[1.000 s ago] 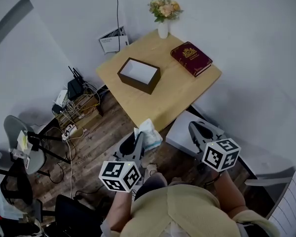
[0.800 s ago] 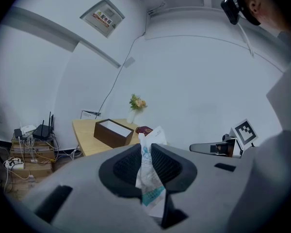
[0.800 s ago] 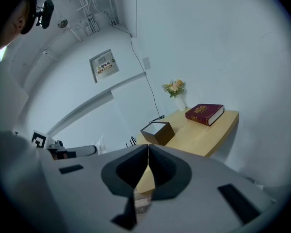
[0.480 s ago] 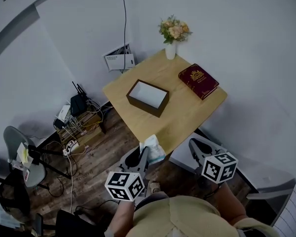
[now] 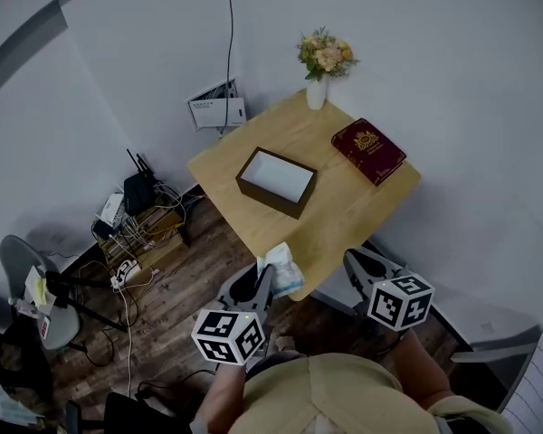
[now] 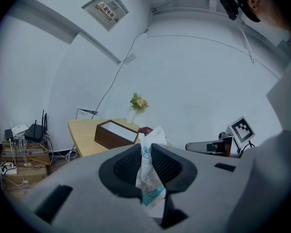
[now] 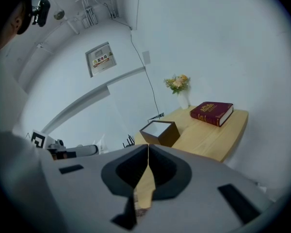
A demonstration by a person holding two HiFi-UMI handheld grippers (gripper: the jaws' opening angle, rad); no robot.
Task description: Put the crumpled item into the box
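Against the white wall (image 5: 452, 52), the wooden tabletop (image 5: 344, 215) carries an open brown box (image 5: 277, 182), a red book (image 5: 369, 152) and a flower vase (image 5: 318, 93). Your left tool (image 6: 146, 148) pinches the crumpled item (image 6: 149, 181) just short of the tabletop's near edge. Your right tool (image 7: 148, 147) is closed and empty.

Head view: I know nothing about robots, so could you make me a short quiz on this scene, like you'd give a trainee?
1. True or false: the crumpled item already lies in the box.
2. What holds the crumpled item? A) the fingers of the left gripper B) a bare hand C) nothing, it lies on the floor
3. Fill in: the red thing on the table beside the box is a ____.
Key: 1 false, it is held clear of the box; 2 A; 3 book.
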